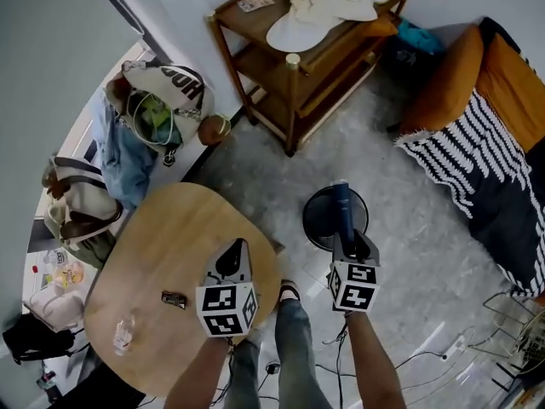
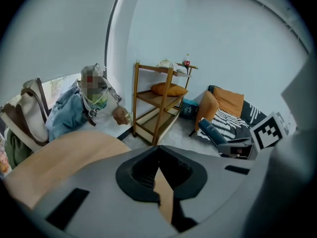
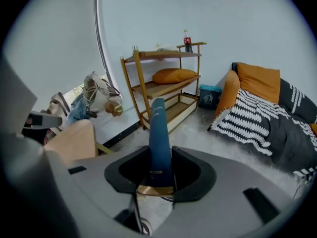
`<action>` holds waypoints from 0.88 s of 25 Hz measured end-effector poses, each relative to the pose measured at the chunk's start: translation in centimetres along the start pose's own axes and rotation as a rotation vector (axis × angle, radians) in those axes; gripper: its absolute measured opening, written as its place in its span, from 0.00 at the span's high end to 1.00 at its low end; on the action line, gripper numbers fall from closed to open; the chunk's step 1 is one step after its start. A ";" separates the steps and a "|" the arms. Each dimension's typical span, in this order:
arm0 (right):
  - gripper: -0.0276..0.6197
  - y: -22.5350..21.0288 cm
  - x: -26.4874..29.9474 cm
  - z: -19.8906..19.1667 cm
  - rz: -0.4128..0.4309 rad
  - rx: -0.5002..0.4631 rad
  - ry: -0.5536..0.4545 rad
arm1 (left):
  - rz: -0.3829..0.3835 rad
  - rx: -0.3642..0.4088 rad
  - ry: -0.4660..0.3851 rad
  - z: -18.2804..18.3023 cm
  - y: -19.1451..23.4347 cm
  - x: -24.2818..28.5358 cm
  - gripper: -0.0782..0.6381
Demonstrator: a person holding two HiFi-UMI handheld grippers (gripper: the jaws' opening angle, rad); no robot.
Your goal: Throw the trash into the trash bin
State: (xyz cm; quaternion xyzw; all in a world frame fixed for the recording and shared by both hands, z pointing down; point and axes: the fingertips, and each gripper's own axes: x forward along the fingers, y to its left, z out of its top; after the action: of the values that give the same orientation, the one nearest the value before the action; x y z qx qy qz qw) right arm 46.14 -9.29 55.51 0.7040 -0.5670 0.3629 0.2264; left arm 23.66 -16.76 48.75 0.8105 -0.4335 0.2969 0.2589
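A long dark-blue tube (image 1: 341,201) stands up between the jaws of my right gripper (image 1: 343,230), which is shut on its lower end. Tube and gripper hang over a round black trash bin (image 1: 317,220) on the floor. In the right gripper view the blue tube (image 3: 159,133) rises straight out of the right gripper (image 3: 161,165). My left gripper (image 1: 239,247) hangs over the right edge of a round wooden table (image 1: 162,237), its jaws together and holding nothing. On the table lie a small dark wrapper (image 1: 174,299) and a clear crumpled plastic piece (image 1: 124,334).
A wooden shelf unit (image 1: 298,58) stands at the back wall. Bags and clothes (image 1: 157,105) pile up at the left by the table. A couch with orange cushions and a striped blanket (image 1: 477,143) fills the right. Cables (image 1: 443,348) trail on the floor; the person's legs (image 1: 289,339) show below.
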 end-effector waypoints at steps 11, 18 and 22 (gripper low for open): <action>0.72 -3.9 9.5 -8.8 -0.041 0.053 0.087 | -0.003 -0.010 0.041 -4.4 -0.5 5.6 0.87; 0.56 -4.0 11.0 -10.0 -0.014 0.064 0.120 | 0.007 -0.014 0.052 -5.3 -0.6 6.2 0.87; 0.49 -4.3 11.0 -10.5 -0.024 0.047 0.139 | 0.007 -0.020 0.051 -5.6 -0.5 6.1 0.87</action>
State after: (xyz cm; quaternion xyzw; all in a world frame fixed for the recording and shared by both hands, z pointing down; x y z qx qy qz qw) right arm 48.69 -7.51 71.05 0.6888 -0.5328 0.4214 0.2532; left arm 25.39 -16.03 56.79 0.7984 -0.4327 0.3143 0.2768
